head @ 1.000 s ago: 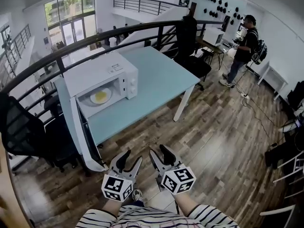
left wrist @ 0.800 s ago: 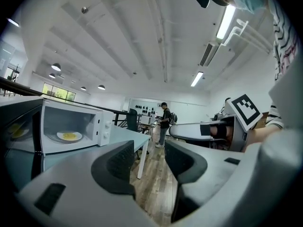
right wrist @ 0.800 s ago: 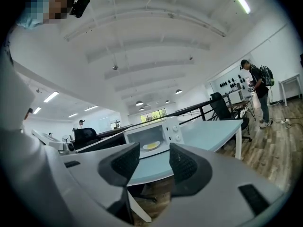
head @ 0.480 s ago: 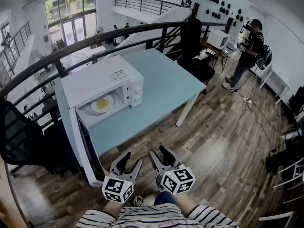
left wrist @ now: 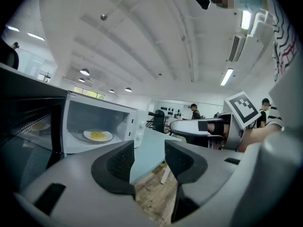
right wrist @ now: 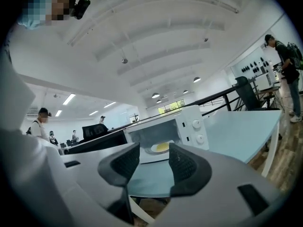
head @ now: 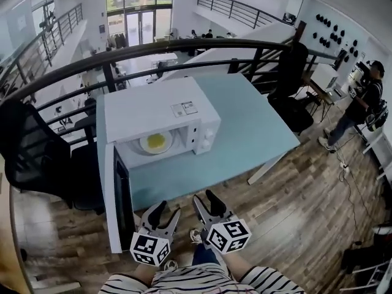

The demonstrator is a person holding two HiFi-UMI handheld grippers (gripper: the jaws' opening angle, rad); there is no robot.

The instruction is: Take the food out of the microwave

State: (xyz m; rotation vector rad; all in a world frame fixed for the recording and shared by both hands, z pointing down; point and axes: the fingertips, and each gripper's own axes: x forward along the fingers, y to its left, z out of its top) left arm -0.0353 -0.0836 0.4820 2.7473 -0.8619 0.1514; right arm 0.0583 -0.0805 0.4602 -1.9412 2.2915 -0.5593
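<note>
A white microwave stands on a light blue table with its door swung wide open to the left. Inside it lies a white plate of yellow food, which also shows in the left gripper view as a plate and in the right gripper view as a plate. My left gripper hovers in front of the table edge, open and empty, beside the open door. My right gripper is next to it, also open and empty. Both point at the microwave from some way off.
A black office chair stands left of the open door. A dark curved railing runs behind the table, with another black chair at the far right corner. A person stands far right on the wooden floor.
Both grippers and my view have come nearer the table. The microwave now sits larger and more central, and its open door is just beside the left gripper. Jaws unchanged.
</note>
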